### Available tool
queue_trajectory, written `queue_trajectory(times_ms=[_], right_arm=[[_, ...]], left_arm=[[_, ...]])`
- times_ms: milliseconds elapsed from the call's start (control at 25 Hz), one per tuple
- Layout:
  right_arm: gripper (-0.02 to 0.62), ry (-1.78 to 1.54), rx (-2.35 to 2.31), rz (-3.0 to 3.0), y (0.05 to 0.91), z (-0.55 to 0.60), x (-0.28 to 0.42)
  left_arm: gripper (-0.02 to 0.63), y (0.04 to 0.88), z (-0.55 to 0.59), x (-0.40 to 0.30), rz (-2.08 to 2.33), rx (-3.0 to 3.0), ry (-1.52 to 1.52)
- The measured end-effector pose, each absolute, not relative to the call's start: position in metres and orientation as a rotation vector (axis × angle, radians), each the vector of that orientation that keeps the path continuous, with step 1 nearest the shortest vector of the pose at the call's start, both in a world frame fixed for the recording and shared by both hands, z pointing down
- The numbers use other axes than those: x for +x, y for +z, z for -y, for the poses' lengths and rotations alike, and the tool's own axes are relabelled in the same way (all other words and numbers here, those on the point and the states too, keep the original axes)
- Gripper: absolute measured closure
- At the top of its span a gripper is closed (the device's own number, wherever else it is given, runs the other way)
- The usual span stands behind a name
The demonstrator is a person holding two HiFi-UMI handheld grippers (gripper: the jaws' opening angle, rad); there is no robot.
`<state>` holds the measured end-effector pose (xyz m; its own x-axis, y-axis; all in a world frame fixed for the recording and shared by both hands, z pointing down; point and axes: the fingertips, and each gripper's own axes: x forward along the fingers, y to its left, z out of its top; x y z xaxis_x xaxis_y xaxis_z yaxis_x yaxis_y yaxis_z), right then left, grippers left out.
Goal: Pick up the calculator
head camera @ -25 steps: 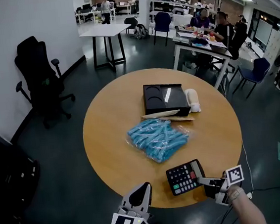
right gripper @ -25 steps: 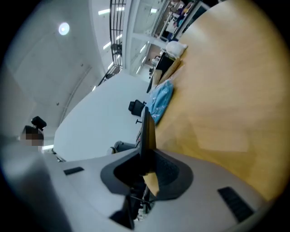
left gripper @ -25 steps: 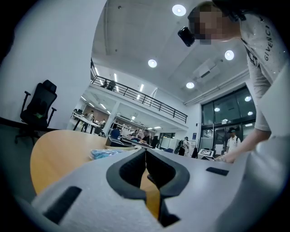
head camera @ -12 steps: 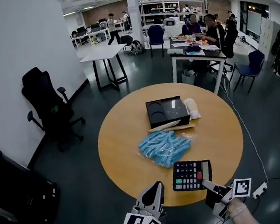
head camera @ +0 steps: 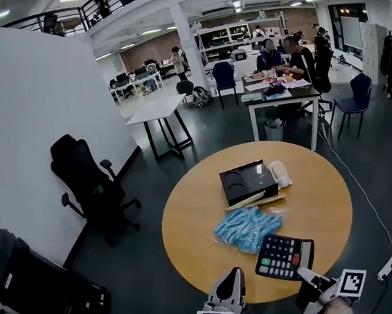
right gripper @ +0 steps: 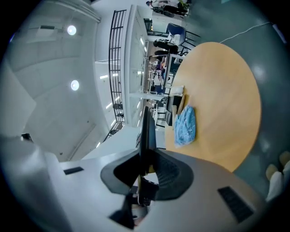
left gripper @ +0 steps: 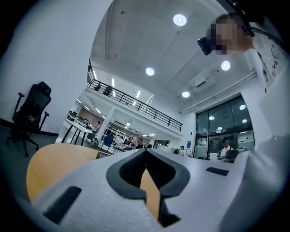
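Note:
The black calculator (head camera: 284, 256), with grey keys and a few coloured ones, hangs above the near edge of the round wooden table (head camera: 326, 202). My right gripper (head camera: 304, 272) is shut on the calculator's near right corner. In the right gripper view the calculator (right gripper: 147, 136) shows edge-on as a thin dark slab clamped between the jaws of my right gripper (right gripper: 146, 156). My left gripper (head camera: 232, 278) is at the bottom of the head view, left of the calculator and apart from it. The left gripper (left gripper: 146, 154) has its jaws together and holds nothing.
On the table lie a blue plastic bag (head camera: 249, 227), a black box (head camera: 247, 181), a white roll (head camera: 279, 173) and a pale wooden stick (head camera: 253, 200). A black office chair (head camera: 90, 181) stands left of the table. People sit at a desk (head camera: 285, 74) behind it.
Both grippers have risen. The calculator came up off the table in the right gripper and now hangs higher. The head view has tilted up, so the table sits lower in it.

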<state>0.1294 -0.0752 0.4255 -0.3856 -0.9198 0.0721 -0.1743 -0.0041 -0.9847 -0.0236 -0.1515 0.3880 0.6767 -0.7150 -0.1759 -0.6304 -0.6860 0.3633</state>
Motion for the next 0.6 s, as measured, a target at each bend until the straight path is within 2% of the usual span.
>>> queue_trajectory(times_ms=[600], right_arm=[[0.526, -1.367, -1.237, -1.618, 0.412, 0.08, 0.13]], left_arm=[[0.597, 0.369, 0.167, 0.002, 0.994, 2.667, -0.485]])
